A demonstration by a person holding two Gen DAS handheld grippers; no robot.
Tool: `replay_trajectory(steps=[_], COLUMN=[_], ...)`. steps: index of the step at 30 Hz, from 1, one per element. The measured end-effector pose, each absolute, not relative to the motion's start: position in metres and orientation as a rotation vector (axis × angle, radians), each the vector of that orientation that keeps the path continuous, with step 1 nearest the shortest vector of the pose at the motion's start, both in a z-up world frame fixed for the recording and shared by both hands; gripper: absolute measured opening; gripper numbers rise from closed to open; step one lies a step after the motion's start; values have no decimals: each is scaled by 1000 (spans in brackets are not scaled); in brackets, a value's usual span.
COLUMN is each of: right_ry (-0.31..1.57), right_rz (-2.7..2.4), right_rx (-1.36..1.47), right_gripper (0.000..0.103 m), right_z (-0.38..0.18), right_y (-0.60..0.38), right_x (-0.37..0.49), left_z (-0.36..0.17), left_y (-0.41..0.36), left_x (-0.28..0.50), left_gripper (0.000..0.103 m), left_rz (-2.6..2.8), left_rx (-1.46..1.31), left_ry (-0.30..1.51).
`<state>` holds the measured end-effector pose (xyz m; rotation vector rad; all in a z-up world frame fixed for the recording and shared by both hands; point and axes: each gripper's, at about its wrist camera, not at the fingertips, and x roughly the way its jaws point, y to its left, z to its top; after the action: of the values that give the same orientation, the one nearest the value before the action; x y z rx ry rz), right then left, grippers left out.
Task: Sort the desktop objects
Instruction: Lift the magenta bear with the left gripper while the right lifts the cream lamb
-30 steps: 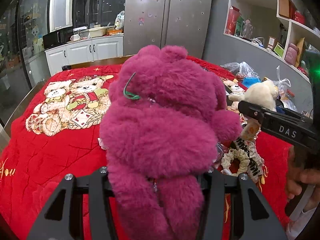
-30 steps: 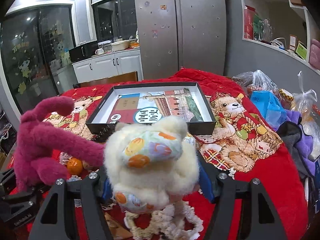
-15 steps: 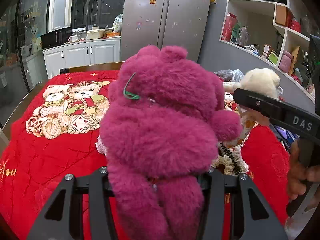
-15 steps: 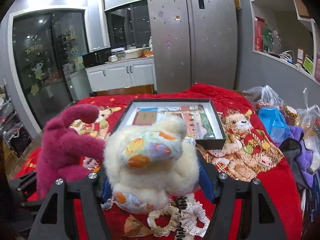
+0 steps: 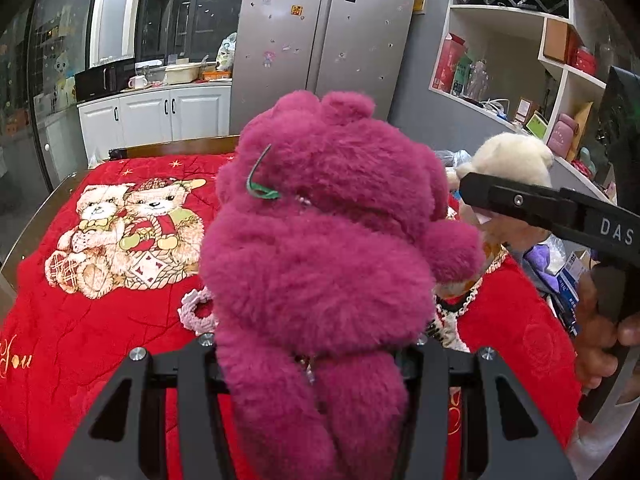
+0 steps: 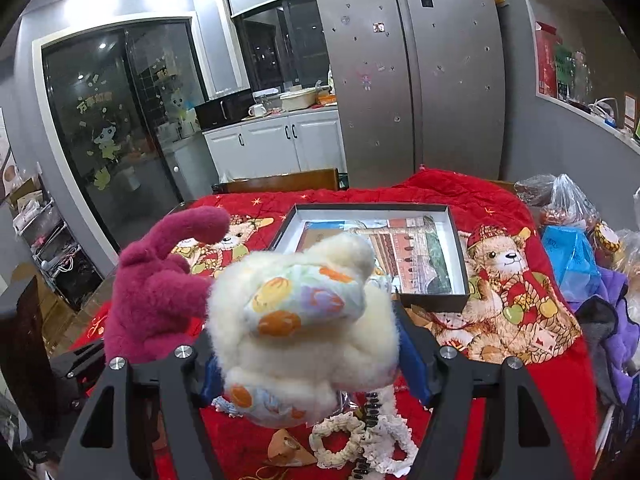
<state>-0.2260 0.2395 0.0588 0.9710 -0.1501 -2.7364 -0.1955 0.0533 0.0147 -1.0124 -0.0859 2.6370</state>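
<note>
The left gripper [image 5: 312, 364] is clenched on a pink bear [image 5: 320, 248], its two black fingers pressing into the plush low on the body, so the toy stands upright and fills the space straight ahead of it. Just off to that gripper's right, the right gripper [image 6: 308, 364] grasps a cream bear [image 6: 304, 320] with a patterned fabric patch, squeezed between its blue pads [image 6: 412, 364]. Both toys hang clear above the red blanket [image 5: 100, 320]. The pink one's arm nearly brushes the cream one. Beyond the right gripper, a little to its right, an open black box [image 6: 436, 300] lies on the blanket with printed cards inside. Directly below the cream bear are frilly scrunchies [image 6: 352, 440]. A hand [image 5: 600, 332] holds the right gripper's handle.
</note>
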Motion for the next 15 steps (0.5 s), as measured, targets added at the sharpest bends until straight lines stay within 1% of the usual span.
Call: replay_trajectory(steps=[8,15], right_ry=[-171,-124], right_rz=[-2755,-2793], right_rx=[947,953], right_gripper=[72,72], right_z=[69,76], right_y=[248,254], right_x=[-237,-263], left_z=[27,15], left_y=[61,78], left_x=[-219,-260], left_gripper=[51,51], left_rz=[2660,2643], left_rx=[-1011,-1088], left_ry=[-44,-19])
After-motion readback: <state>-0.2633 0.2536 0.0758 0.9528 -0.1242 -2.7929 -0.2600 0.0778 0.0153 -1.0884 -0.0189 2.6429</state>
